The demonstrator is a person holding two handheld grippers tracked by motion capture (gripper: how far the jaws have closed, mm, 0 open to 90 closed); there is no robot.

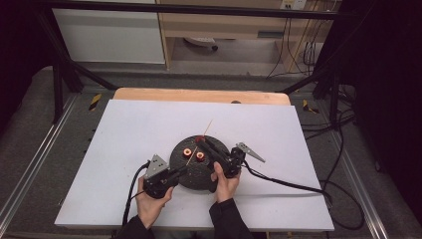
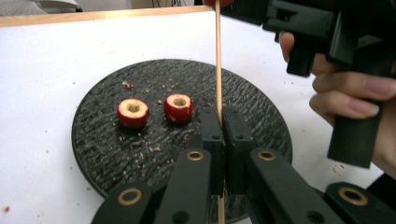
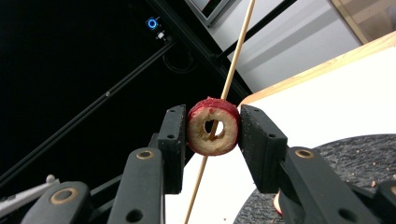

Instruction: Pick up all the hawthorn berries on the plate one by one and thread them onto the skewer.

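Note:
A thin wooden skewer (image 2: pixel 218 60) rises from my left gripper (image 2: pixel 222 116), whose jaws are shut on its lower part over the black round plate (image 2: pixel 116 154). My right gripper (image 3: pixel 213 128) is shut on a red cored fruit ring (image 3: pixel 208 140), and the skewer (image 3: pixel 238 46) runs through the ring's hole. Two more red cored rings (image 2: pixel 133 113) (image 2: pixel 178 108) lie side by side on the plate. In the high view the left gripper (image 1: pixel 185 169) reaches in from the plate's left and the right gripper (image 1: pixel 200 140) from its right, with the skewer (image 1: pixel 206 127) slanting up between them.
The plate (image 1: pixel 199 174) sits near the front middle of a white table top (image 1: pixel 129 134), with crumbs scattered on it. A wooden edge (image 1: pixel 199 94) runs along the table's far side. Cables (image 1: pixel 288 184) trail off to the right, and a black frame surrounds the table.

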